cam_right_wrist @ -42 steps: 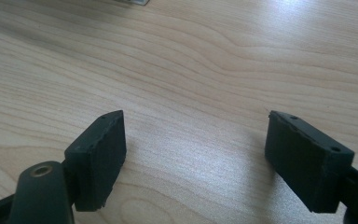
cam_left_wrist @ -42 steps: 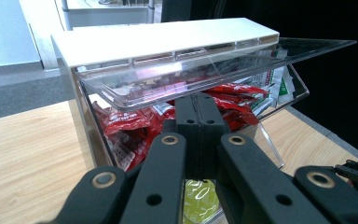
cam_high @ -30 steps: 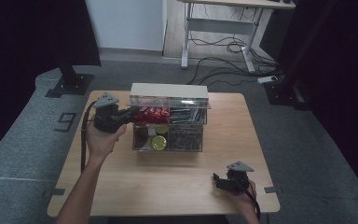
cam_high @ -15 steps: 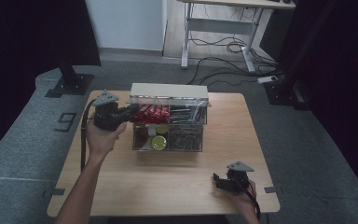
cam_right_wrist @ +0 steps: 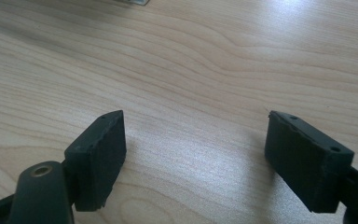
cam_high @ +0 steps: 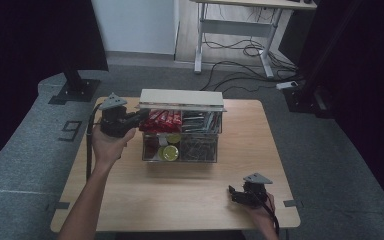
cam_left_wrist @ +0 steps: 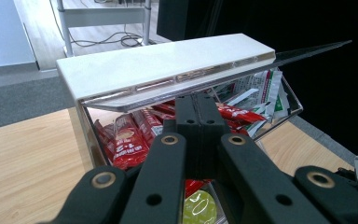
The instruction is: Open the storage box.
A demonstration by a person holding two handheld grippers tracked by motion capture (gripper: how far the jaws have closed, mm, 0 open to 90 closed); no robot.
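Note:
A clear box (cam_high: 206,159) with a white lid (cam_high: 180,98) stands at the back middle of the wooden table (cam_high: 155,200). Inside lie red snack packets (cam_high: 162,119), a yellow round lid (cam_high: 170,152) and dark metal clips. My left gripper (cam_high: 142,116) is at the box's left end, shut with nothing between its jaws. In the left gripper view its tips (cam_left_wrist: 196,100) sit just under the raised edge of the lid (cam_left_wrist: 168,60), above the red packets (cam_left_wrist: 126,140). My right gripper (cam_high: 232,195) rests near the table's front right; its jaws (cam_right_wrist: 193,126) stand open over bare wood.
A desk frame with loose cables (cam_high: 240,50) stands on the floor behind the table. Black stands (cam_high: 75,85) flank the back left and right. Grey floor mats surround the table.

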